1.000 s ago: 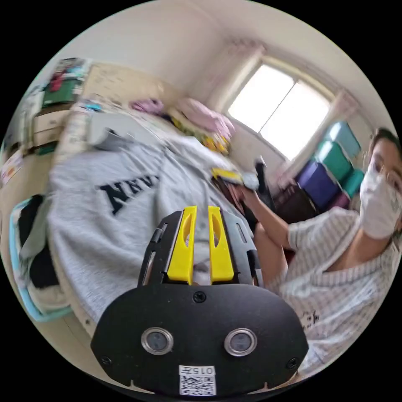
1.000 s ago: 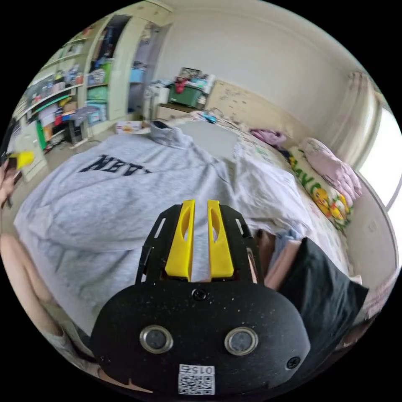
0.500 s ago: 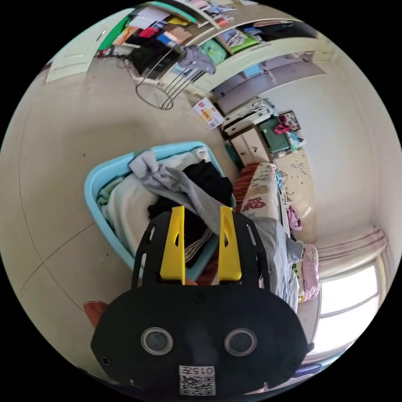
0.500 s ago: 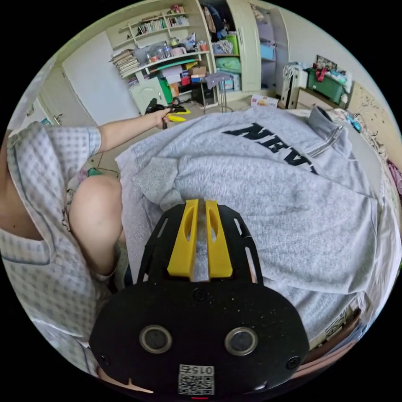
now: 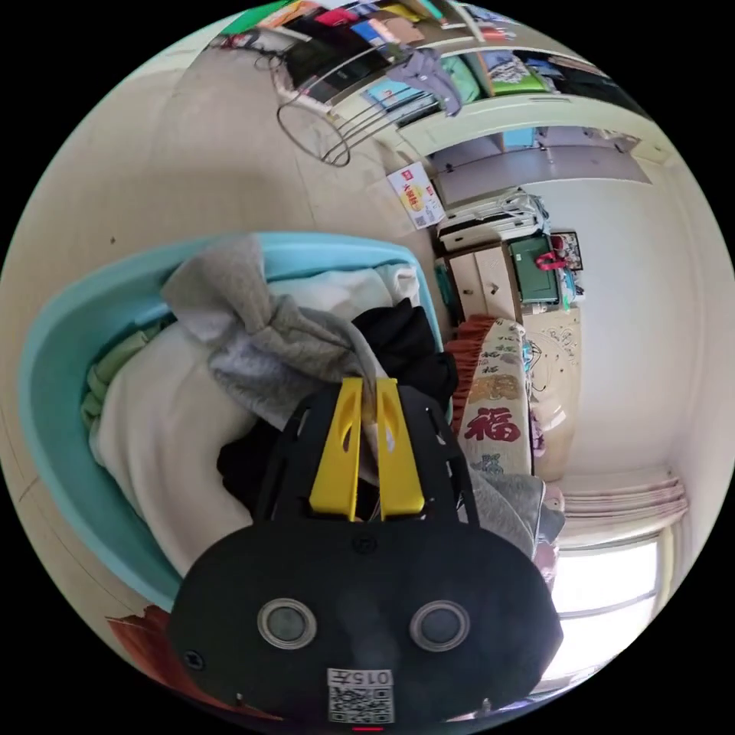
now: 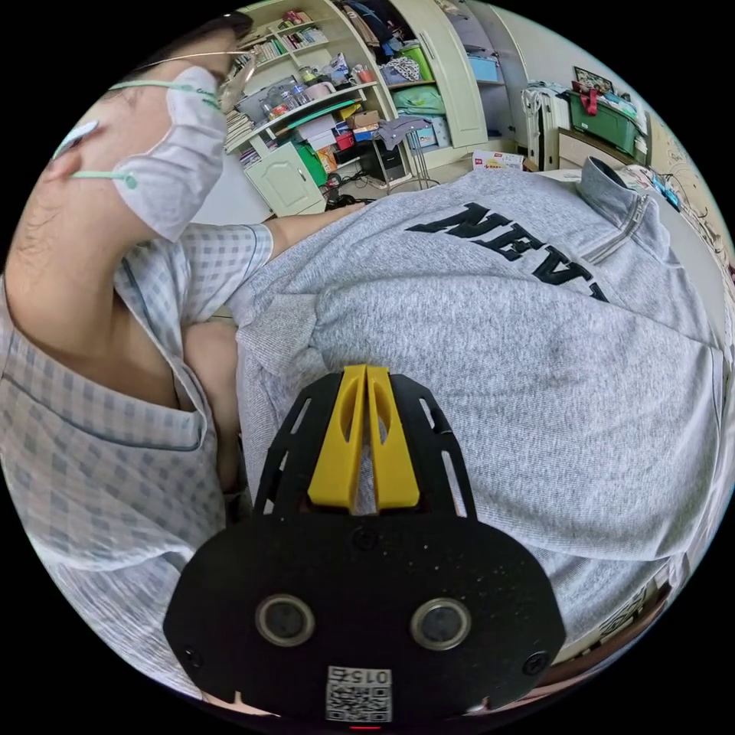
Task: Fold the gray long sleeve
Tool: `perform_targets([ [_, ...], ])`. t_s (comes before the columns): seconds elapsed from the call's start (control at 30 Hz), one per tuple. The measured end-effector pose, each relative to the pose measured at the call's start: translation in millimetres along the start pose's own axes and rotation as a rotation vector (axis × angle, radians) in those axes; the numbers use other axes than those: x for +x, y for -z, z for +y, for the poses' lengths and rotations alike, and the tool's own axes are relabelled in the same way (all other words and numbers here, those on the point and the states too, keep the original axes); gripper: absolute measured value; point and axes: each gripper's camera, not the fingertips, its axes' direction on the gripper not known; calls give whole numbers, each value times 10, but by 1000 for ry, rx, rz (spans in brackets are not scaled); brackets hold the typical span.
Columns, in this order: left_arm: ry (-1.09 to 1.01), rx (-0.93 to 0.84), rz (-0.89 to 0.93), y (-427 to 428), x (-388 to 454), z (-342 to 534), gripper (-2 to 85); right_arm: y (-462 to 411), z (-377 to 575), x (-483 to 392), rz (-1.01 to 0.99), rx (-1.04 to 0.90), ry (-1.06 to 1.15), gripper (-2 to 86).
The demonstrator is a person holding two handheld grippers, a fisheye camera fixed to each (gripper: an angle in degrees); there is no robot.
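Gray long sleeve [image 6: 536, 344] lies spread on the bed beyond the right gripper [image 6: 366, 436], whose jaws pinch its hem, while the left gripper [image 5: 366, 448], jaws clamped on the sleeve [image 5: 268, 344] over the laundry basket [image 5: 69, 459], should lift it clear and lay it flat across the body.

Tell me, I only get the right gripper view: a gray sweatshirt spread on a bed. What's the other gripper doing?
Observer: The left gripper is shut on a gray sleeve of that sweatshirt.
Operator: Where does the sleeve lie?
Observer: It drapes into a blue basket on the floor beside the bed.
Operator: Anything else in there?
Observer: A black garment and a cream cloth.
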Motion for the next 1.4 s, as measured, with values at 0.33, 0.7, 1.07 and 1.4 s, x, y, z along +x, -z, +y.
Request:
perform_targets([
  [0.33,-733,348,100,1533,2815,1690,3,91,7,-60,66,14,-26,-9],
  [0.7,-1844,-331,182,1066,3838,6770,54,1308,675,363,258,230,-385,13],
  [1.07,-1918,-639,129,926,4508,7920,80,1409,964,611,15,215,-429,109],
  [1.4,-1946,-778,122,98,4432,8612,64,1140,753,346,109,58,-332,33],
])
